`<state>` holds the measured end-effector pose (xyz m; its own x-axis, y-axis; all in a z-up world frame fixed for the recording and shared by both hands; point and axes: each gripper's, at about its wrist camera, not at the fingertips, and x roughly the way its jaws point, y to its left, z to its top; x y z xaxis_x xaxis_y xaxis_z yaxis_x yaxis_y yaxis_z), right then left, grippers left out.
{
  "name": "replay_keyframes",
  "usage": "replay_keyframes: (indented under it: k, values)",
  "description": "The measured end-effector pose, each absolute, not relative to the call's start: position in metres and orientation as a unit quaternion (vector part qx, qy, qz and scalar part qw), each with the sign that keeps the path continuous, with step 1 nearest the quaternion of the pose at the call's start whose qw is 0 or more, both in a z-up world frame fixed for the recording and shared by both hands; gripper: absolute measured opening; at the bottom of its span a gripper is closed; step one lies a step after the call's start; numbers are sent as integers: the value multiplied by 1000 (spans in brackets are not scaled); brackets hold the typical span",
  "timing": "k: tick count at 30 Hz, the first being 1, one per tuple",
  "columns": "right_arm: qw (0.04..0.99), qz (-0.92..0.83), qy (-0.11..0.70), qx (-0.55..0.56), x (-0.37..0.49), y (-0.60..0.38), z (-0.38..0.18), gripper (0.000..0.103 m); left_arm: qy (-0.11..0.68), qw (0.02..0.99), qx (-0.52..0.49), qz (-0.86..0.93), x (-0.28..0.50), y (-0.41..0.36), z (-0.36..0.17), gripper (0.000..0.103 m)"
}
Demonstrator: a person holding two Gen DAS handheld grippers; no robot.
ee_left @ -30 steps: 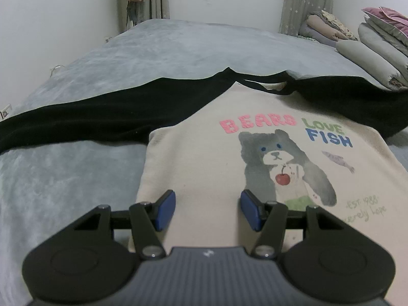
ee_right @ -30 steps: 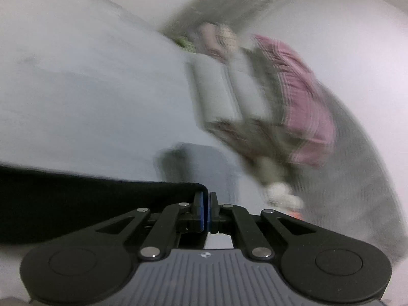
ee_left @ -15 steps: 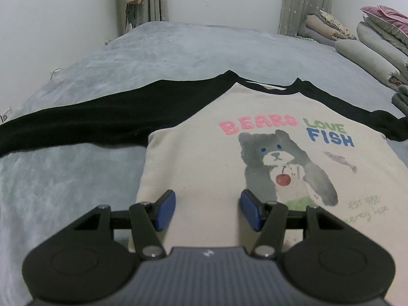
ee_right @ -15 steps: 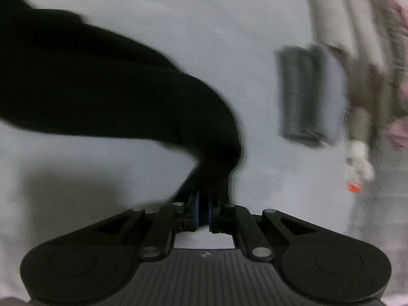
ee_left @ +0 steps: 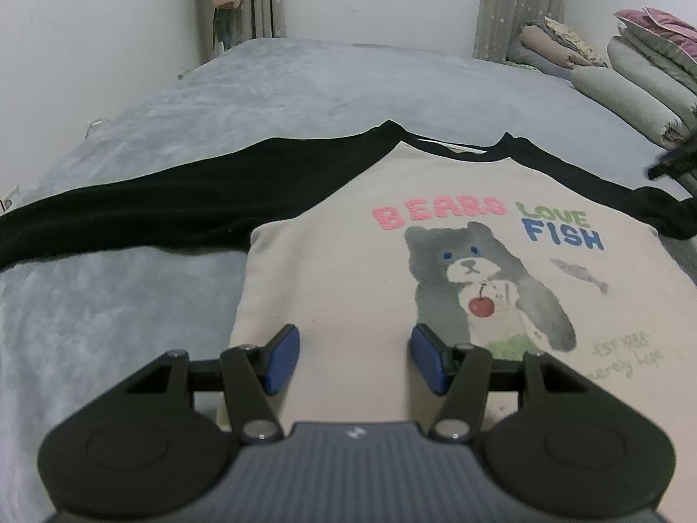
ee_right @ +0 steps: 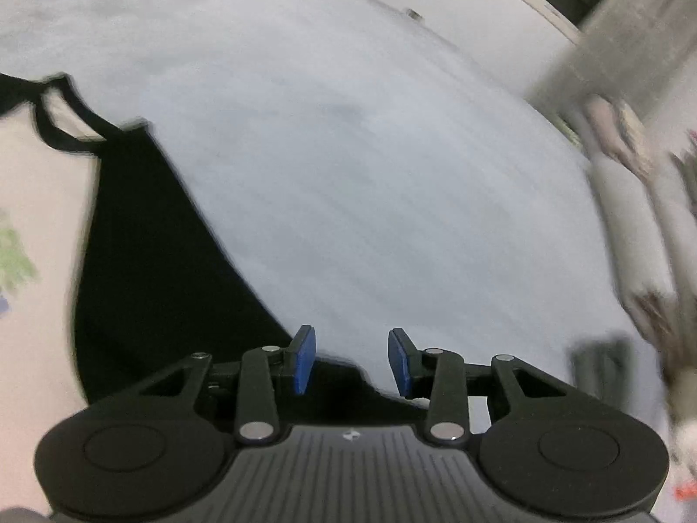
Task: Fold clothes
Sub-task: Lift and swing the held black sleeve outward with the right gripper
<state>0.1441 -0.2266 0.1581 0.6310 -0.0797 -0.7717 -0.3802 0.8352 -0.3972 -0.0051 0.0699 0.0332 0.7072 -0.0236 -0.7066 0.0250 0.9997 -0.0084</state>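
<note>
1. A moment ago my right claw (ee_right: pixel 352 359) was pinched on the black right sleeve (ee_right: pixel 143 270); now its jaws are opening with nothing between the pads, and the sleeve lies on the bed (ee_right: pixel 370 183) beside the shirt's cream body.
2. My left claw (ee_left: pixel 355 359) has not shifted: its jaws stand spread over the lower part of the shirt (ee_left: pixel 348 287), gripping nothing.
3. The shirt lies flat, print side up, towards the near edge of the bed, with its left sleeve (ee_left: pixel 143 218) stretched out towards the left edge.
4. I judge the step in hand to be laying the garment out, with folding proper not yet begun.
5. Next I expect to take a sleeve near its cuff and bring it across the body, keeping the cloth smooth.
</note>
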Motion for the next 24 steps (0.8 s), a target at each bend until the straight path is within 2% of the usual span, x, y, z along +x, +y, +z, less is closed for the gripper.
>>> replay_keyframes:
  k: [3,7,8,9,10,14,17,19,24]
  values:
    - [858,140,426,-251,153,-209,147,36,382,924,1,-14,-5,70,33,55]
    - [833,124,445,-305,173,-217,115,35,381,925,6,-13,-6,69,33,55]
    - [836,130,447,-291,174,-219,113,32,380,925,7,-13,-6,68,33,55]
    - [832,147,454,-283,174,-218,114,9,380,925,8,-13,-5,68,32,55]
    - [828,165,461,-275,173,-218,114,4,380,925,9,-13,-5,68,32,55]
    - [827,155,444,-308,172,-215,119,3,378,926,15,-12,-5,66,32,55]
    - [868,121,395,-276,174,-226,132,2,378,926,12,-10,-4,66,32,55]
    - [872,97,379,-294,178,-223,132,2,375,927,7,-6,-4,66,32,55]
    - [870,68,343,-348,181,-195,103,2,361,933,12,4,-6,59,31,55]
